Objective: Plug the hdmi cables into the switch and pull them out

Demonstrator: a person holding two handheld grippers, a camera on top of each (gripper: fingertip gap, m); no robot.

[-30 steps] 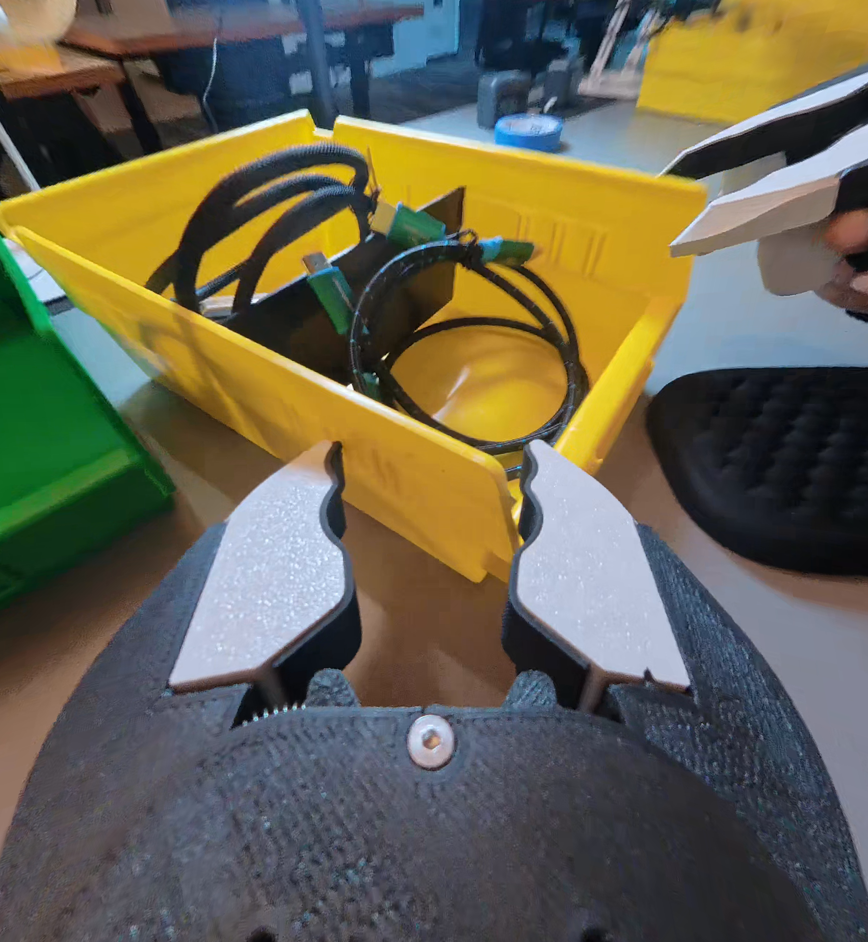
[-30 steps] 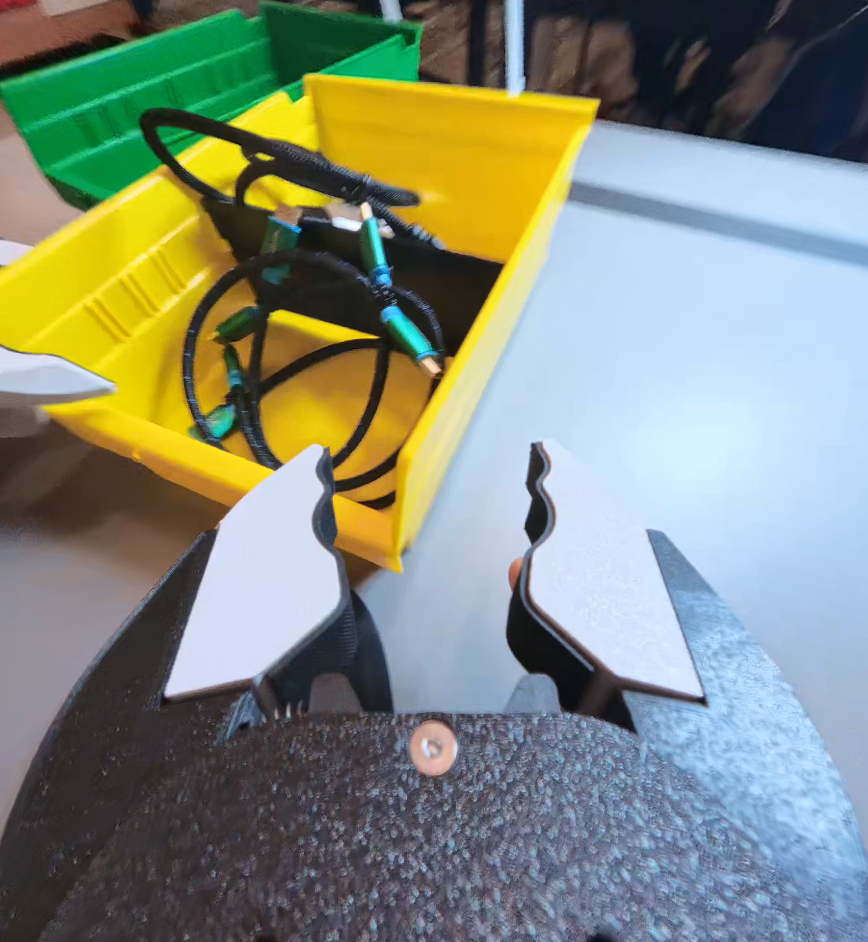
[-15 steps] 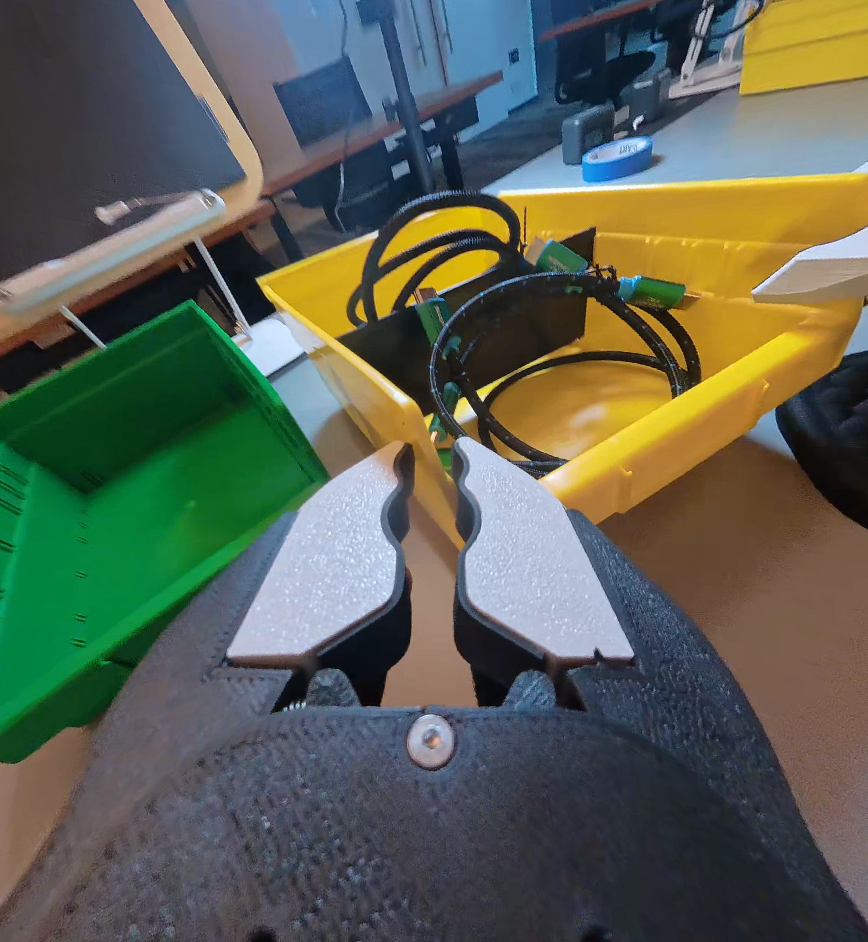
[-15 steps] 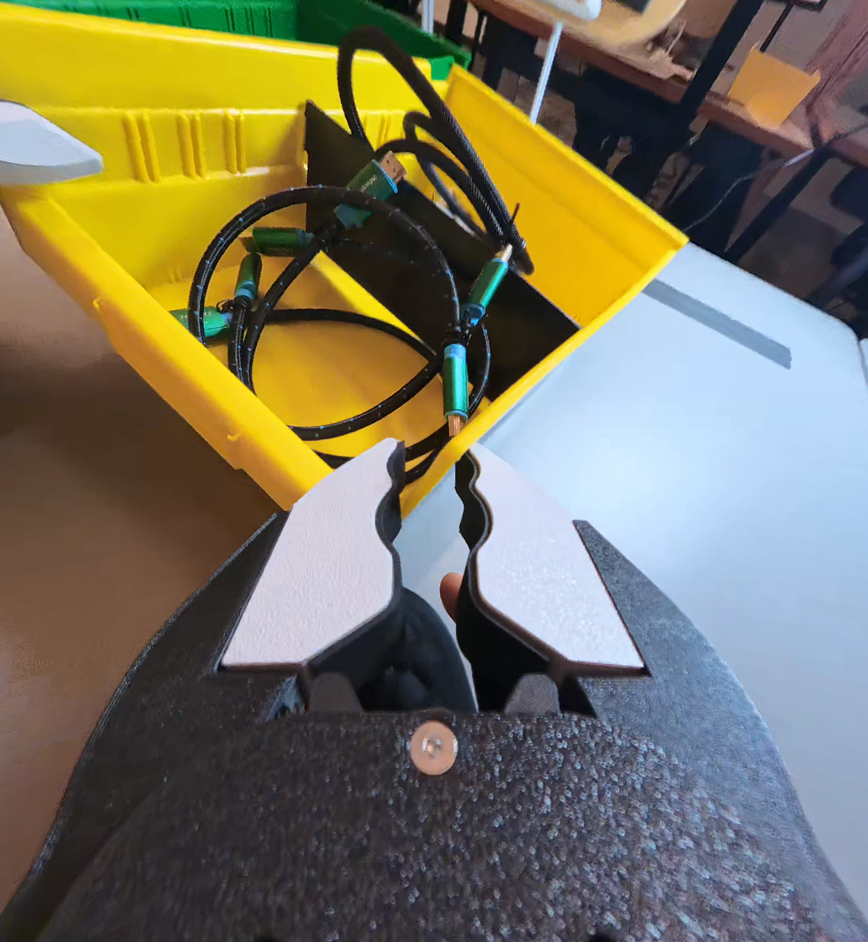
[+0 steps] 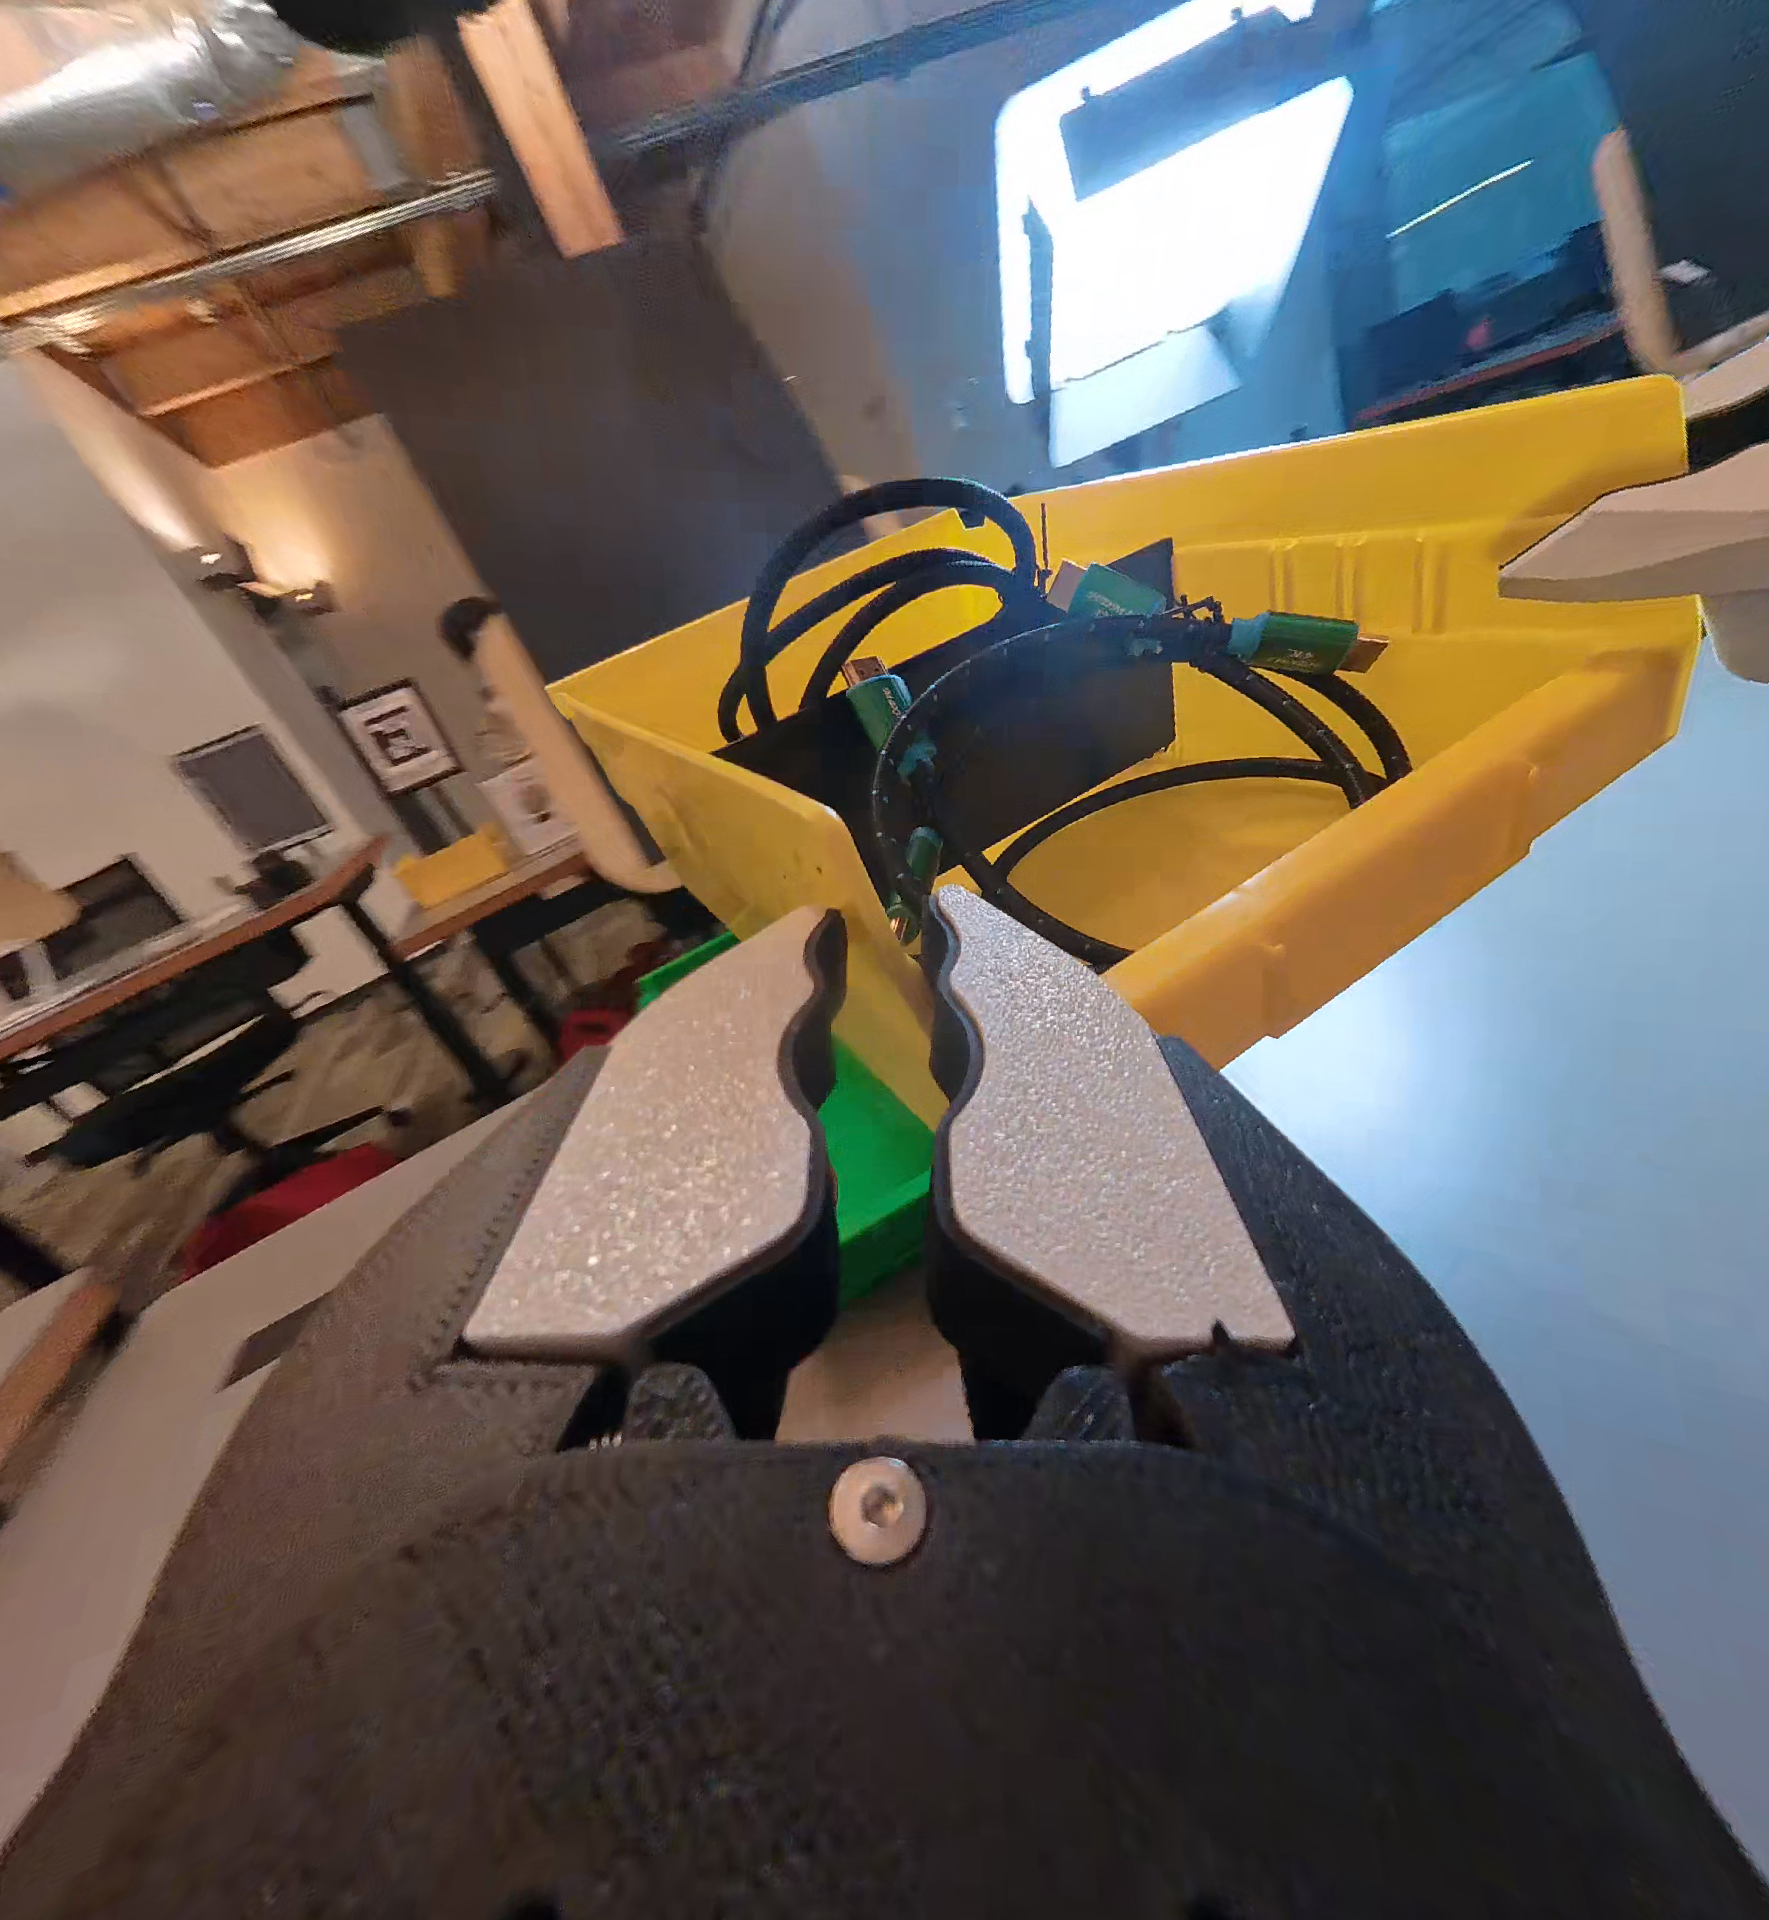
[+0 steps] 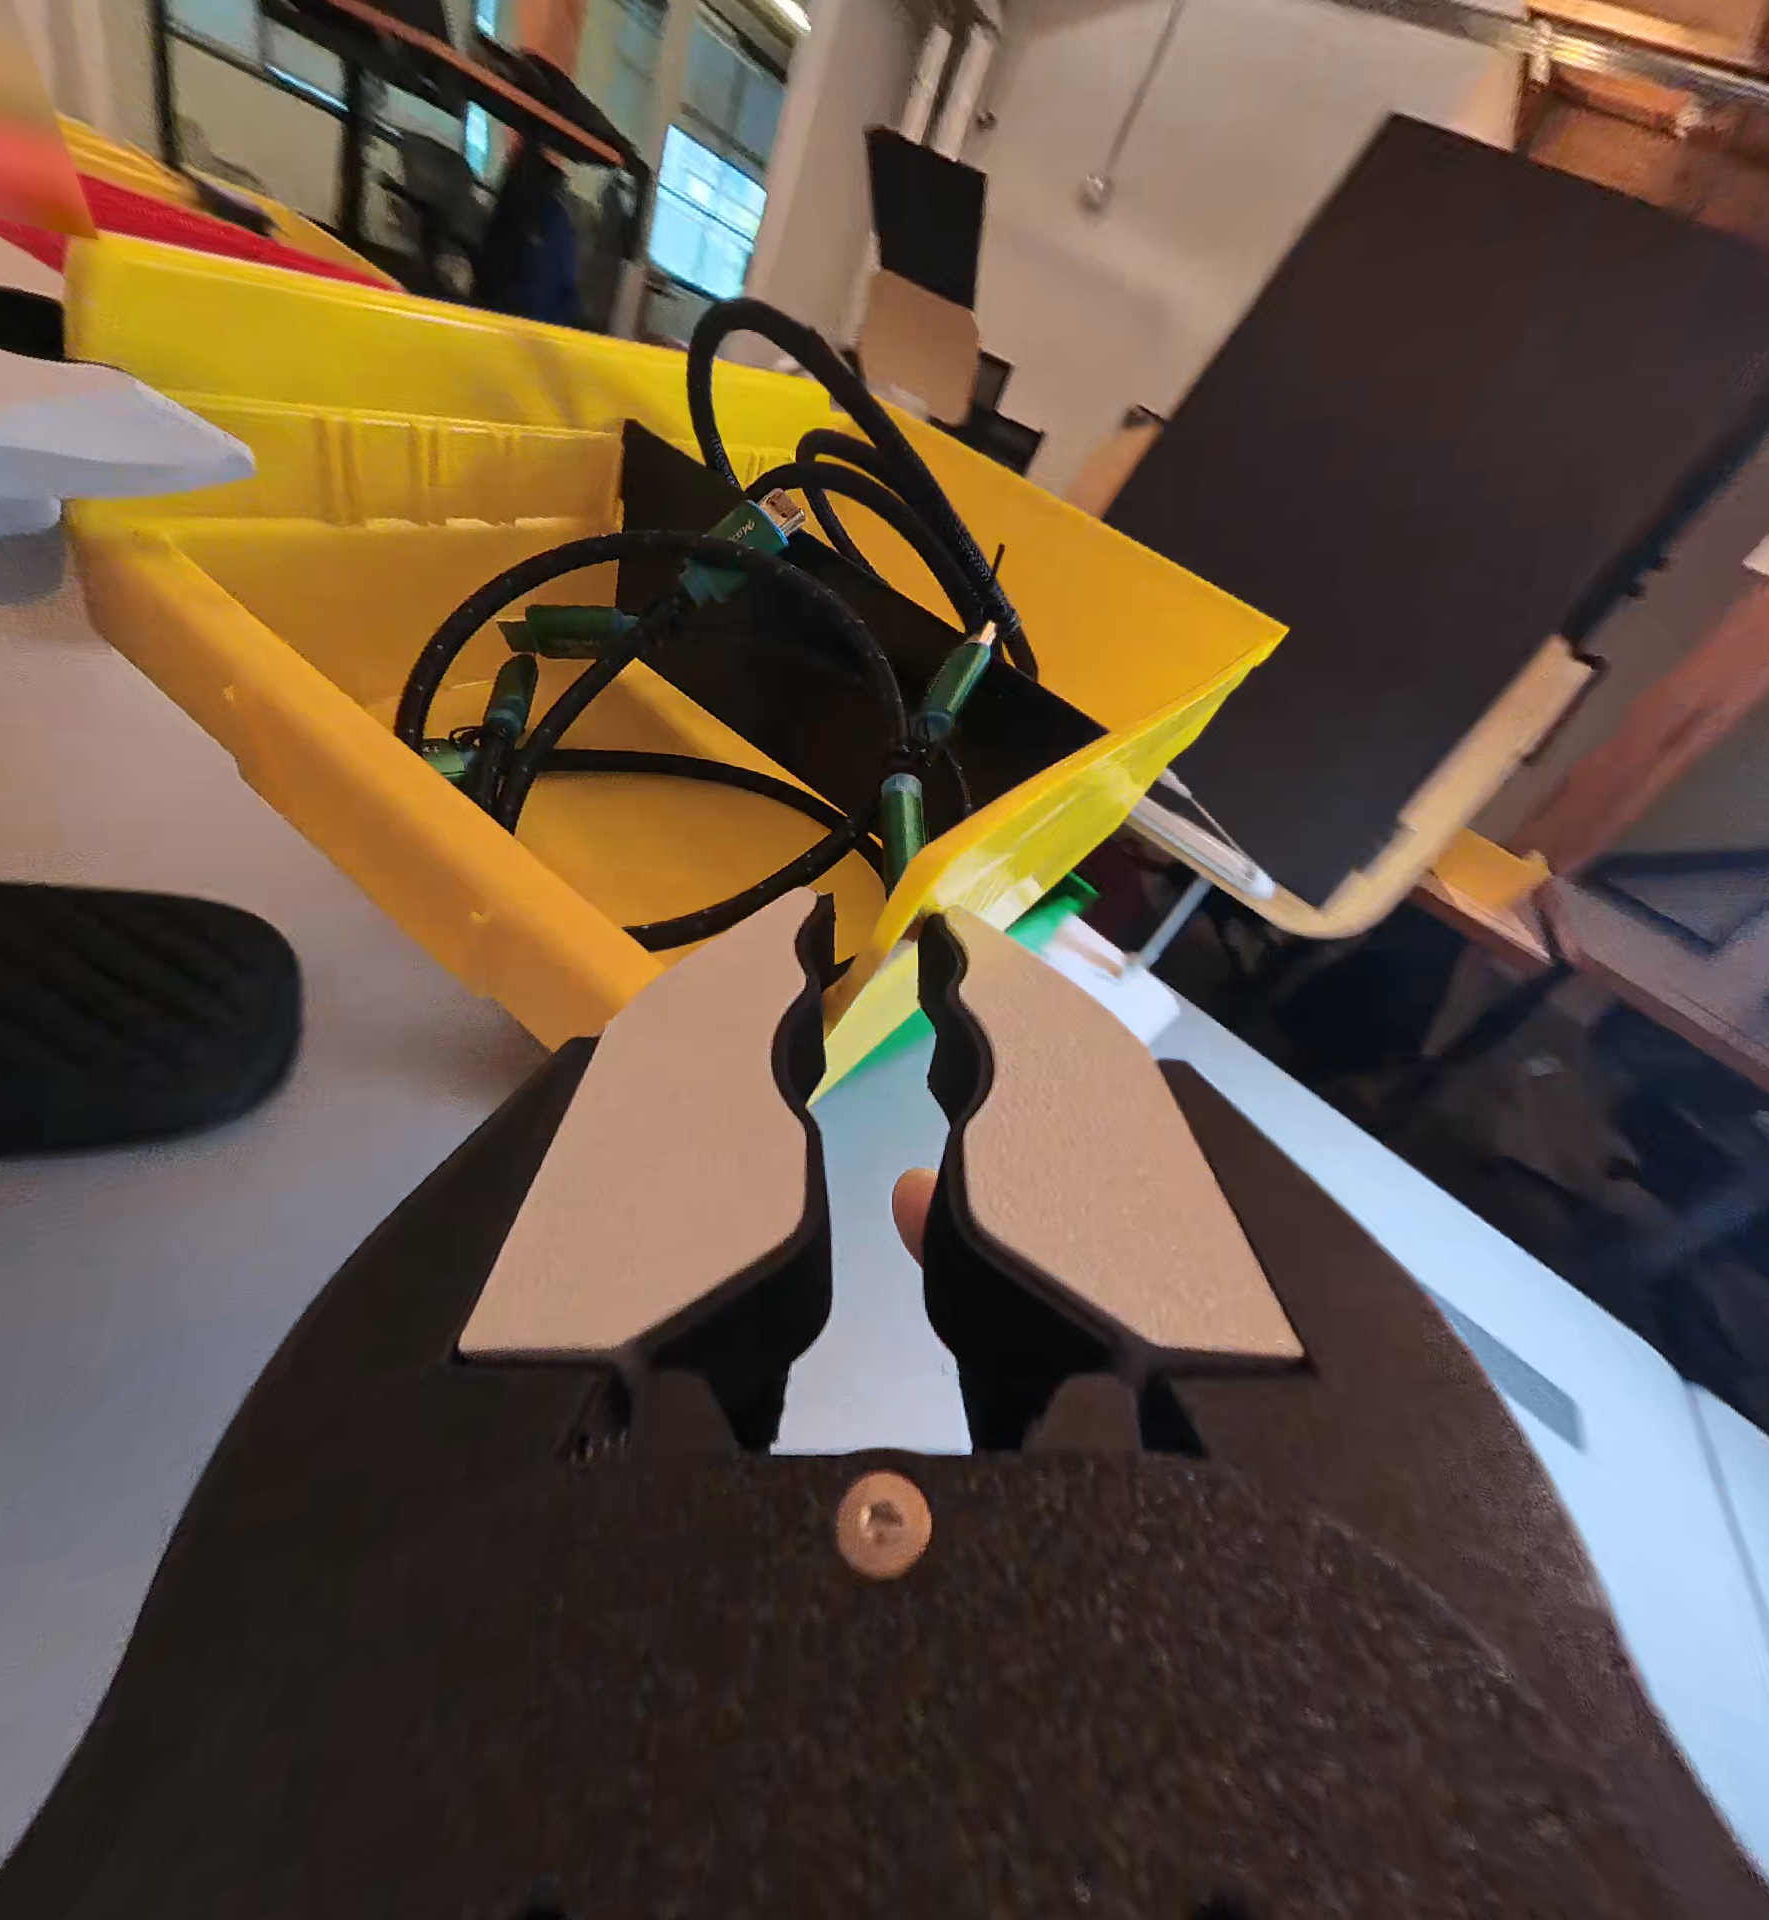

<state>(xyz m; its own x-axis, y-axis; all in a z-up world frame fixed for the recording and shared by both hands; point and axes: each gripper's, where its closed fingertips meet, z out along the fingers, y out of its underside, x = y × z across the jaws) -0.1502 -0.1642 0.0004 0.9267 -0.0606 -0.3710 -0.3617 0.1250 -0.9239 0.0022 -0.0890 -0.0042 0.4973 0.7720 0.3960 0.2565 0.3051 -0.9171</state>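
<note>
A yellow bin [image 5: 1306,914] holds black braided HDMI cables [image 5: 1285,717] with green plugs [image 5: 1295,639] and a flat black switch [image 5: 1046,727]. My left gripper [image 5: 882,940] is shut on the bin's near corner wall. My right gripper [image 6: 872,925] is shut on another corner of the yellow bin [image 6: 340,727], whose cables [image 6: 641,551] and switch [image 6: 807,686] show inside. The bin looks tilted. Each gripper also shows at the edge of the other's view: the right one [image 5: 1669,540] and the left one [image 6: 80,436].
A green bin [image 5: 875,1174] sits behind the held corner, also in the right wrist view [image 6: 1056,914]. A black textured mat [image 6: 80,1018] lies on the grey table [image 6: 132,1351]. A large dark board [image 6: 1431,520] leans beyond the table edge. Desks stand behind. The gap from one gripper's tips to the other's is roughly 20 centimetres.
Both grippers went from open to closed on corners of the yellow bin. Both views have swung upward and the bin now appears tilted.
</note>
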